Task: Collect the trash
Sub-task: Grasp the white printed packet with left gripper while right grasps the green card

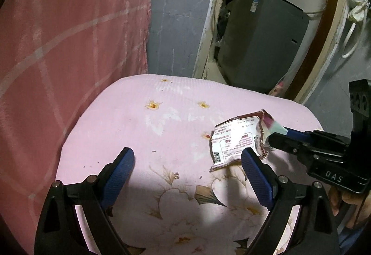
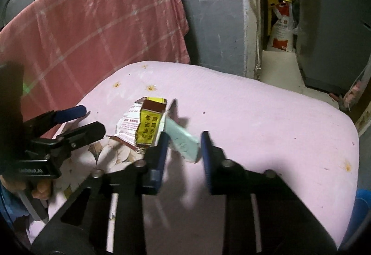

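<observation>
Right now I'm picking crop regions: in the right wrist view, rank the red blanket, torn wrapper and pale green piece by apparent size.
1. red blanket
2. torn wrapper
3. pale green piece, though it sits nearer the camera, so its look flatters it.

On the pink flower-printed cushion (image 2: 255,120) lies a torn yellow-and-brown printed wrapper (image 2: 143,125), and a pale green flat packet (image 2: 183,141) touches its right edge. The right gripper (image 2: 184,150) has its blue-padded jaws either side of that packet with gaps visible. The left gripper (image 2: 90,120) reaches in from the wrapper's left, its jaws spread.
</observation>
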Demonstrator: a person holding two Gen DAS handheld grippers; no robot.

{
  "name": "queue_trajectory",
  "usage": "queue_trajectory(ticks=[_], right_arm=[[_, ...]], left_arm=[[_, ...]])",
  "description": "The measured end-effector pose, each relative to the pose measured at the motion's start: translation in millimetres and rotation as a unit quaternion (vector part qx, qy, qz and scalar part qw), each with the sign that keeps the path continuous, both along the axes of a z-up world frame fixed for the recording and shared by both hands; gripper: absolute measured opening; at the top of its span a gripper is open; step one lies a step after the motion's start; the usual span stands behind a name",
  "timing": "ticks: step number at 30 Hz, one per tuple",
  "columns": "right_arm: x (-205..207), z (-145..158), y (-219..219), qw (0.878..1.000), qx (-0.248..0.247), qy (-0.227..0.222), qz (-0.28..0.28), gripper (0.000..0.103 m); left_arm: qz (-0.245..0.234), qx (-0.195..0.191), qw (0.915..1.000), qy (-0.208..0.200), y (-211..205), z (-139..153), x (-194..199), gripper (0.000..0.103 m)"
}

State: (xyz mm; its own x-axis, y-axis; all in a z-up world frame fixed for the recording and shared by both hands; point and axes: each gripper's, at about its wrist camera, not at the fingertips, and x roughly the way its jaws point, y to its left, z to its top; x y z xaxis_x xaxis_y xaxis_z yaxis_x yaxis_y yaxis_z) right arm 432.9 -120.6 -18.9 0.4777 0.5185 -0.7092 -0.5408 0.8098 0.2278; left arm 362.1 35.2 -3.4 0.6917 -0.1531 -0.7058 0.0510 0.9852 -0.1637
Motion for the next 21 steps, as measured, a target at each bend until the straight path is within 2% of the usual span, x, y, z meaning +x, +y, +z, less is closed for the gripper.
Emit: queue_trajectory(ticks=[1,3,6,16,21], right_arm=[[-1,1,-1,1.0,0.003,-0.002,0.0,0.016],[-2,3,-5,1.0,0.009,-0.005,-0.006,0.006],[-2,6,-11,1.0,0.015,-0.008,-0.014,0.004],[0,11,-50,0.998,0.034,-0.009,-0.057,0.003],[0,13,-59,0.997,0.05,-0.009,-0.064,0.003]], left_arm=[[-0.001,0.001,1.0,0.0,-1,0,0,0.09],[-0.006,-0.001,1.0,0.001,-3,1,4,0.09],[-0.016,-0.004,0.9999,0.002,-9,2,6,0.09],[-0.047,0.007,0.9985,0.027,-43,-4,30,0.09],[-0.028,0.04,0.9972,0.056,-58,-12,42,0.09]])
